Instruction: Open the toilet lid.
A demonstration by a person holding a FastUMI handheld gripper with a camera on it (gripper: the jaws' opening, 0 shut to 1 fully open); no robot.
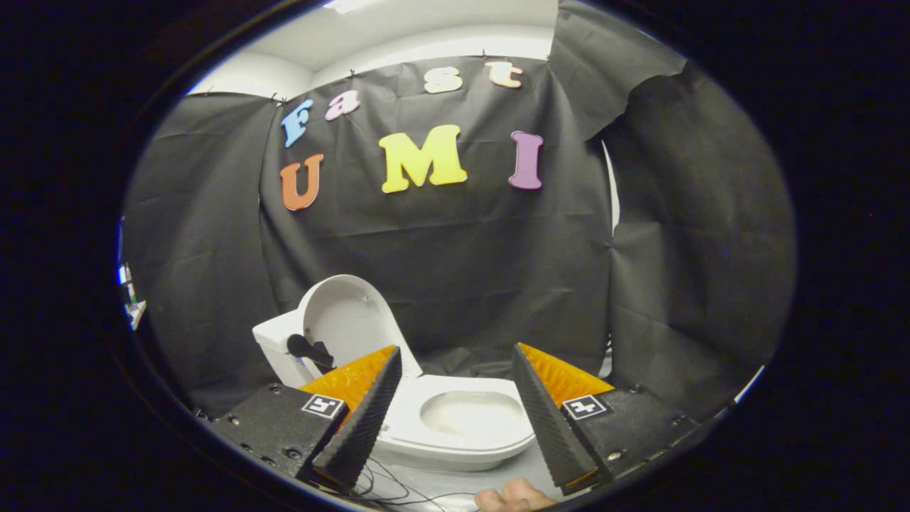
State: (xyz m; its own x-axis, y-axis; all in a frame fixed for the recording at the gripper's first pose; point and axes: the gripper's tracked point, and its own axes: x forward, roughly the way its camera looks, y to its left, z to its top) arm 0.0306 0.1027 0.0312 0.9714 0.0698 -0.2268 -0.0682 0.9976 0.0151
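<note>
Item: small white toilet (455,427), standing on the grey floor (522,466) before the black cloth wall (462,270), just ahead of the fingers. Lid (348,323): already raised, upright against the tank (274,345); bowl exposed. Task judged essentially done. Hand-held gripper (455,412): fingers spread wide, holding nothing, clear of the toilet. Thin cables (398,491) on the floor. Writing: square coded markers (323,406) on the finger mounts; none legible on the toilet.

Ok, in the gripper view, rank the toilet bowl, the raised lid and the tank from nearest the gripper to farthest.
The gripper is open, holding nothing.
1. Toilet bowl: just ahead, seen between the fingers.
2. Raised lid: upright behind the bowl, beyond the left finger.
3. Tank: behind the lid, farthest, against the black cloth wall.
</note>
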